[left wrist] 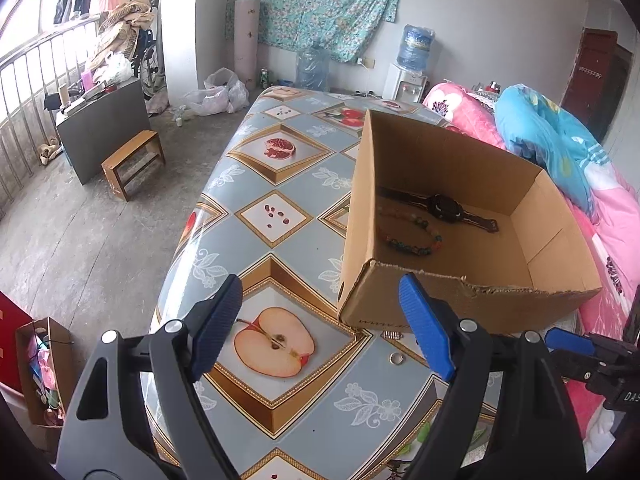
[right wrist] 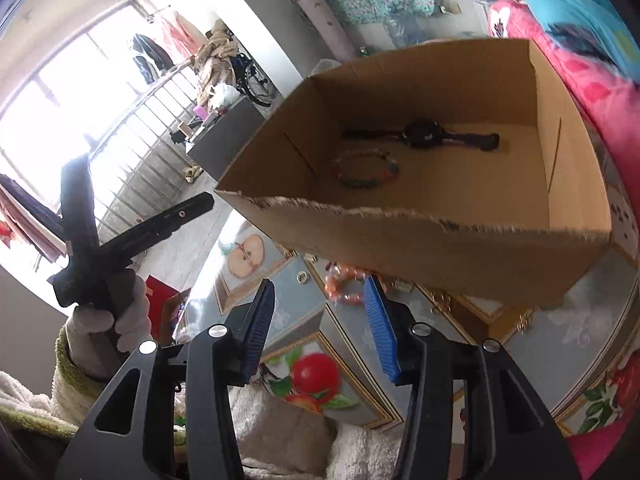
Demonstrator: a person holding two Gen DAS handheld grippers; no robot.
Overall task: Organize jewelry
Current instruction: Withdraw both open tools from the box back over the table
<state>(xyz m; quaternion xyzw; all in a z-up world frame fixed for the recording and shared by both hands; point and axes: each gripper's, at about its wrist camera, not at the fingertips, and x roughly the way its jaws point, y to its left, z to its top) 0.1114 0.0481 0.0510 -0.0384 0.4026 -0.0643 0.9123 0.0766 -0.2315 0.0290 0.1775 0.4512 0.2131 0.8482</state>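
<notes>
An open cardboard box point(left wrist: 476, 304) point(right wrist: 460, 256) stands on the patterned table. Inside lie a black watch point(left wrist: 444, 208) point(right wrist: 424, 133) and a multicoloured bead bracelet point(left wrist: 412, 236) point(right wrist: 366, 170). On the table in front of the box lie an orange bead bracelet point(right wrist: 344, 284), a silver ring point(left wrist: 397, 358) point(right wrist: 303, 278), a small gold clasp point(left wrist: 391, 335) and small gold pieces point(right wrist: 524, 322). My left gripper point(left wrist: 320, 324) is open and empty above the table, left of the box. My right gripper point(right wrist: 320, 320) is open and empty, just above the orange bracelet.
The table point(left wrist: 280, 184) carries a fruit-print cloth. Pink and blue bedding point(left wrist: 560, 140) lies right of the box. A small wooden stool point(left wrist: 134, 162), a grey cabinet point(left wrist: 104, 128) and a box of clutter point(left wrist: 44, 368) stand on the floor to the left.
</notes>
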